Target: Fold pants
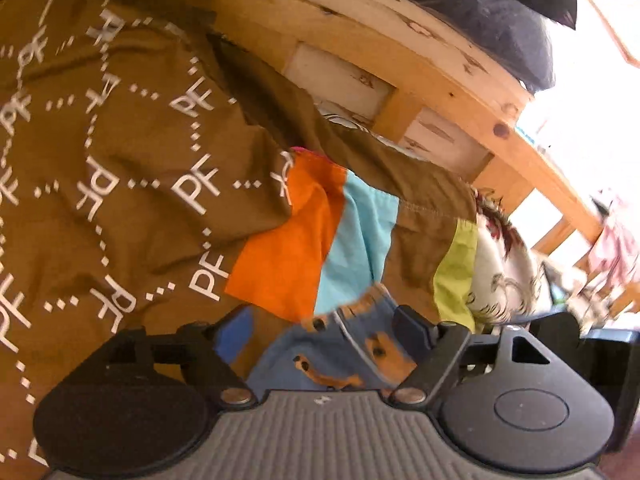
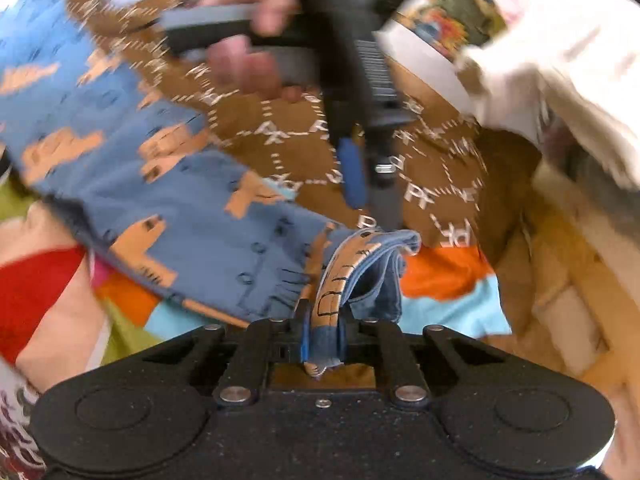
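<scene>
Right gripper [image 2: 322, 344]: bottom ctr of right wrist view, fingers clamped tight on a bunched fold of the blue pants [image 2: 192, 216].
Pants: blue w/ tan print, spread from the clamp up toward upper left of frame, lying over the brown blanket [image 2: 432, 160] & a multicolour patchwork sheet [image 2: 448, 276].
Left gripper [image 1: 324, 330]: bottom of left wrist view, fingers spread wide apart, pants edge [image 1: 340, 352] lying between them, not pinched.
Left gripper again [image 2: 360, 176]: seen upper ctr in right wrist view, blurred, person's hand [image 2: 248, 60] on its handle, tips just above pants fold.
Blanket: brown w/ white "PF" lettering, fills left of left wrist view.
Far: wooden bed frame [image 1: 440, 76] upper right, dark pillow [image 1: 492, 16] on top of it.
</scene>
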The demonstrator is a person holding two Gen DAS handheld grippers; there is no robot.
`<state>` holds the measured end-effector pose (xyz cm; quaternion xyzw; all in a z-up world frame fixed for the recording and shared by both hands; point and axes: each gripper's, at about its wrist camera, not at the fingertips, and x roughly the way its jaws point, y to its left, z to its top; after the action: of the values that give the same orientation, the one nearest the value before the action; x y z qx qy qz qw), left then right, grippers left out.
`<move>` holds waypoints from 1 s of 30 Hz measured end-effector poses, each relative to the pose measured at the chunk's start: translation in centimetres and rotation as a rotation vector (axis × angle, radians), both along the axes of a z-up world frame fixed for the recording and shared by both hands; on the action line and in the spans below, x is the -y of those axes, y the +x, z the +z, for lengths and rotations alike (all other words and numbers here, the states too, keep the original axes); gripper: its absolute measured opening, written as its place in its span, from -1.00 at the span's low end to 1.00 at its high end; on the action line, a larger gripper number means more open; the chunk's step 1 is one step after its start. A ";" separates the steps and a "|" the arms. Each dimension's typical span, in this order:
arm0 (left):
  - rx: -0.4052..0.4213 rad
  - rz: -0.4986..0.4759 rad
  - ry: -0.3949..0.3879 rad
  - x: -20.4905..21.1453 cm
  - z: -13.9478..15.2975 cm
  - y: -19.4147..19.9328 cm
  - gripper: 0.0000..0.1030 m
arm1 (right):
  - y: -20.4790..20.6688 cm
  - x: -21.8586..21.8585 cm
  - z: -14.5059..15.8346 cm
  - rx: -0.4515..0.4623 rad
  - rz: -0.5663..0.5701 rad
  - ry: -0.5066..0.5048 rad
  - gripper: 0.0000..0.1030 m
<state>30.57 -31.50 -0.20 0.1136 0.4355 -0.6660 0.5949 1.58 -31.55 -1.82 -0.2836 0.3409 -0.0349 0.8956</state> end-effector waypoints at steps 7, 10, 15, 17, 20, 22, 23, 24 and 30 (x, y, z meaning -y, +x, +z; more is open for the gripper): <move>-0.126 -0.088 0.015 2.5 -1.9 0.3 0.78 | 0.1 1.5 0.7 -0.008 -0.054 0.120 -0.73; -0.191 -0.090 -0.006 3.6 -2.8 0.3 0.82 | 0.1 1.1 0.2 -0.015 -0.044 0.104 -0.73; -0.288 -0.171 0.019 5.1 -4.6 0.4 0.84 | -0.2 1.1 0.1 -0.013 -0.039 0.112 -0.73; -0.314 -0.191 0.017 5.1 -5.0 0.7 0.83 | -0.4 1.5 0.3 -0.009 -0.046 0.139 -0.73; -0.349 -0.180 0.004 4.7 -5.6 1.0 0.53 | -0.5 1.8 0.2 -0.003 -0.054 0.160 -0.73; -0.349 -0.178 -0.002 4.5 -5.8 1.0 0.18 | -0.5 1.7 0.1 -0.002 -0.052 0.160 -0.73; -0.349 -0.177 -0.005 4.3 -5.9 0.8 0.12 | -0.5 1.7 0.1 0.000 -0.050 0.162 -0.73; -0.350 -0.172 -0.010 4.0 -5.9 0.7 0.03 | -0.5 1.7 0.2 0.001 -0.050 0.165 -0.73; -0.300 -0.067 -0.069 1.7 -5.2 -0.3 -0.43 | -0.8 2.1 0.4 0.011 -0.076 0.199 -0.74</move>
<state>30.30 -33.22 -5.40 0.0067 0.4925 -0.7094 0.5042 0.81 -33.66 -1.40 -0.1801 0.3482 -0.0362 0.9192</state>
